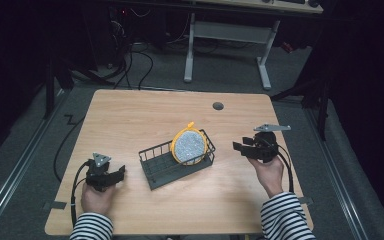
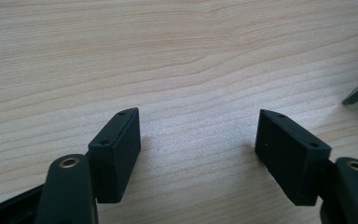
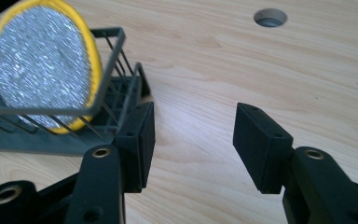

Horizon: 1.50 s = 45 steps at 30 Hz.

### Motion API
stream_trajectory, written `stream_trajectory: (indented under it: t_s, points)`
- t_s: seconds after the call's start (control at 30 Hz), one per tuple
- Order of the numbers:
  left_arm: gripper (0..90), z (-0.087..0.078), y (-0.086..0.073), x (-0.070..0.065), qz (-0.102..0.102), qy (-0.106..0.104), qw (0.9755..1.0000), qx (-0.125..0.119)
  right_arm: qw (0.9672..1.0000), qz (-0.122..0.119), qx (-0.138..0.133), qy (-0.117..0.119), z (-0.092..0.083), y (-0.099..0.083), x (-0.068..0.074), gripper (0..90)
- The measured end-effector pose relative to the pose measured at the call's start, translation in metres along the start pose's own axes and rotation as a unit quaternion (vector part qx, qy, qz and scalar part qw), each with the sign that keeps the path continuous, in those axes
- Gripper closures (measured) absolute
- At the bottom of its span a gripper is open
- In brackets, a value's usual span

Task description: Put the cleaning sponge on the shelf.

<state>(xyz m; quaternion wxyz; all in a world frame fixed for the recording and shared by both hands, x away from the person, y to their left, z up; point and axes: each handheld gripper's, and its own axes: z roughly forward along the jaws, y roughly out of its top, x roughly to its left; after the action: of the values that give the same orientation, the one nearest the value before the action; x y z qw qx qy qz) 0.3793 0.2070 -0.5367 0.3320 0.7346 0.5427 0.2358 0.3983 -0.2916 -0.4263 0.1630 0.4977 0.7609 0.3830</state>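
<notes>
Your right gripper (image 1: 239,148) gapes empty over bare table (image 1: 130,115), just beside the rack (image 1: 156,172) rim; your left gripper (image 1: 121,171) gapes empty too.

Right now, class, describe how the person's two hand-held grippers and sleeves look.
The left hand-held gripper and the right hand-held gripper are black, each with two blocky rectangular jaws pinned by brass-coloured rivets. Each carries a grey three-cornered plate on top and trails a black cable. Both sleeves are black-and-white striped.

A light wooden table (image 1: 130,115) carries a dark wire basket (image 1: 162,170) near its middle.
</notes>
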Motion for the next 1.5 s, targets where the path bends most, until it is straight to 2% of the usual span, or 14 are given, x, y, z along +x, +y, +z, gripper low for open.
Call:
stream_trajectory:
  t_s: [0.1,0.13,0.2,0.5,0.9,0.93,1.0,1.03,1.07,1.1,1.17,1.33,1.4,1.5]
  points:
    - [31.6,0.0,0.0,0.0,0.0,0.0,1.0,0.0,1.0,0.001,-0.004,-0.001,-0.003,-0.004,-0.002,49.5]
    - [31.5,0.0,0.0,0.0,0.0,0.0,1.0,0.0,0.9999,0.011,-0.008,0.0,-0.005,-0.009,-0.005,49.6]
    - [31.6,0.0,0.0,0.0,0.0,0.0,1.0,0.0,0.9999,0.013,-0.006,-0.001,-0.005,-0.011,-0.007,49.6]
    - [31.6,0.0,0.0,0.0,0.0,0.0,1.0,0.0,0.9993,0.033,-0.011,-0.012,-0.013,-0.038,-0.018,49.9]
    - [31.6,0.0,0.0,0.0,0.0,0.0,1.0,0.0,0.9982,0.055,-0.011,-0.022,-0.014,-0.072,-0.031,50.8]
    - [31.6,0.0,0.0,0.0,0.0,0.0,1.0,0.0,0.9977,0.062,-0.011,-0.024,-0.012,-0.08,-0.032,50.3]
    - [31.6,0.0,0.0,0.0,0.0,0.0,1.0,0.0,0.9976,0.064,-0.012,-0.023,-0.012,-0.083,-0.032,50.3]
    - [31.6,0.0,0.0,0.0,0.0,0.0,1.0,0.0,0.9969,0.076,-0.012,-0.018,-0.01,-0.09,-0.034,49.9]
    - [31.6,0.0,0.0,0.0,0.0,0.0,1.0,0.0,0.9969,0.076,-0.012,-0.018,-0.01,-0.09,-0.034,49.9]
    - [31.6,0.0,0.0,0.0,0.0,0.0,1.0,0.0,0.9956,0.091,-0.013,-0.018,-0.008,-0.099,-0.035,49.9]
    - [31.6,0.0,0.0,0.0,0.0,0.0,1.0,0.0,0.9947,0.1,-0.012,-0.019,-0.007,-0.105,-0.037,49.3]
    - [31.6,0.0,0.0,0.0,0.0,0.0,1.0,0.0,0.9944,0.098,-0.007,-0.039,-0.003,-0.115,-0.037,47.2]
    - [31.3,0.0,0.0,0.0,0.0,0.0,1.0,0.0,0.9941,0.09,-0.005,-0.059,0.0,-0.121,-0.035,44.5]
    - [31.1,0.0,0.0,0.0,0.001,0.0,1.0,0.0,0.994,0.084,0.002,-0.071,0.003,-0.125,-0.035,43.5]
